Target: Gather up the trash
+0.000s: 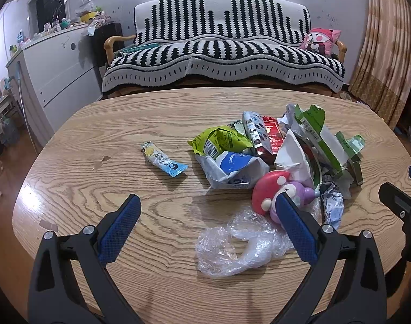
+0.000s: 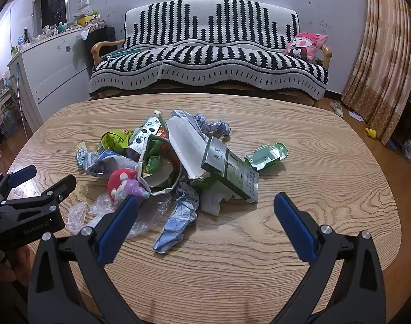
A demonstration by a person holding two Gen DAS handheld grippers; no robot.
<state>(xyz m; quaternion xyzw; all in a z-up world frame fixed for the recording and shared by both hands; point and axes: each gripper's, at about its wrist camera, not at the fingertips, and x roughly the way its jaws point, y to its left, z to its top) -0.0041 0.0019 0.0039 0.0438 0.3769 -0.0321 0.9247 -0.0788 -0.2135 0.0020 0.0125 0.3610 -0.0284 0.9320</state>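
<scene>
Both grippers are hovering low over the near edge of the wooden table (image 1: pixel 78 140), w/ jaws spread wide and gripping nothing: the left gripper (image 1: pixel 208 205) is sitting just short of a crinkled clear plastic film (image 1: pixel 232 245), the right gripper (image 2: pixel 205 202) is facing the middle of the trash pile (image 2: pixel 175 156). That pile is lying mid-table, a loose heap of torn green packaging, a white carton flap, a wipes pouch (image 1: pixel 232 167) and a grey-green box (image 2: pixel 232 172) leaning on top; a blue crumpled wrapper (image 2: pixel 178 221) is trailing toward the near edge. Two bits are lying apart from it: a small snack wrapper (image 1: pixel 163 159) off to the left, a green plastic piece (image 2: pixel 267 156) off to the right. No bin or bag is showing in either view, so can't tell where the stuff is going. Risks, imo: a red-and-purple mushroom toy (image 1: pixel 278 194) is touching the film and the pile, and prob isn't trash, so a grab at the film could be dragging it along or rolling it off the table. The film is thin and flat, so fingers may be closing on nothing or scraping the wood. The pile is loose, so pinching one piece could be scattering the rest, esp. the leaning box. The grippers are also close together, so both reaching in at once could be clashing.
</scene>
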